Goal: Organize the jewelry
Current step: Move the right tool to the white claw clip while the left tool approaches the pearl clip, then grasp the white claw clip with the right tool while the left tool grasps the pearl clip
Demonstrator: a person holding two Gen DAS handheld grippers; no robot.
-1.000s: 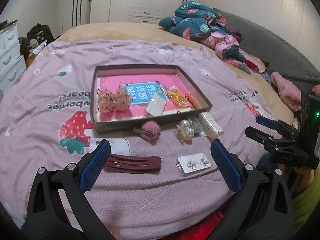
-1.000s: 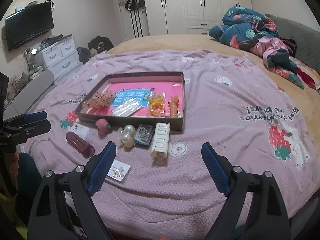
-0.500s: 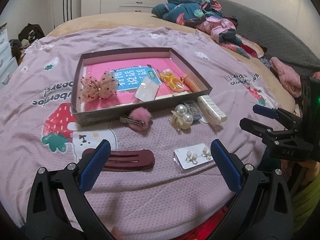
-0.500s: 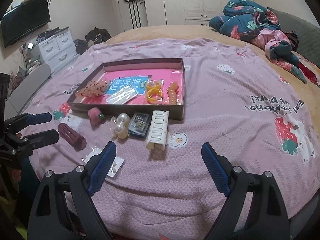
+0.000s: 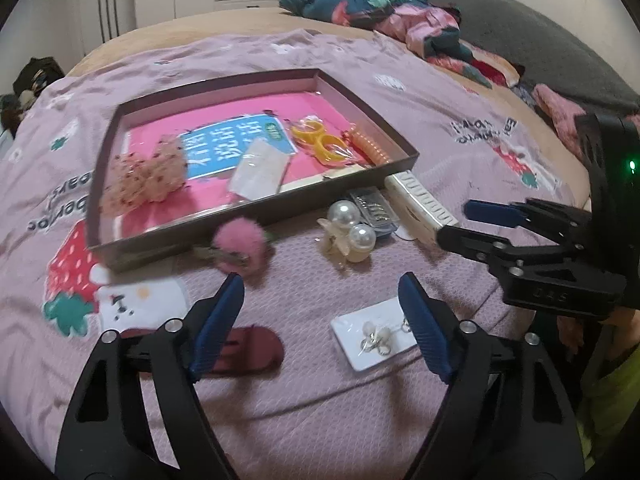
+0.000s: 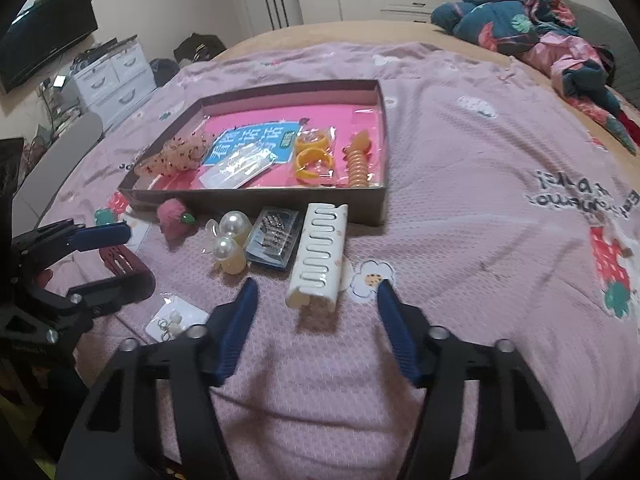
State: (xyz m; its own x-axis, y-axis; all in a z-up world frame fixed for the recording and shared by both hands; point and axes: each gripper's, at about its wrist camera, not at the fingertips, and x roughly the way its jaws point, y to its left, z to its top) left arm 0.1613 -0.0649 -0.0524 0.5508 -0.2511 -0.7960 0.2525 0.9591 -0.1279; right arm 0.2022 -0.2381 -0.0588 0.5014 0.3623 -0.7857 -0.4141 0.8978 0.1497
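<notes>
While both jaws stand spread and hold nothing, left gripper (image 5: pixel 320 292) hovers between maroon clip (image 5: pixel 244 350) and earring card (image 5: pixel 374 338); right gripper (image 6: pixel 316 294) faces white comb clip (image 6: pixel 320 252). Tray (image 6: pixel 280 200) just beyond.

Clips (image 6: pixel 316 254) & earring card (image 5: pixel 370 338) before tray (image 6: pixel 256 200), on bed (image 6: pixel 480 220).

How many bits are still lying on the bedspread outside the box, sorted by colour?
Pink: 1, pompom clip
Dark red: 1, snap clip
Cream or white: 3, pearl clip, comb clip, earring card
Clear: 1, small case
Total: 6
</notes>
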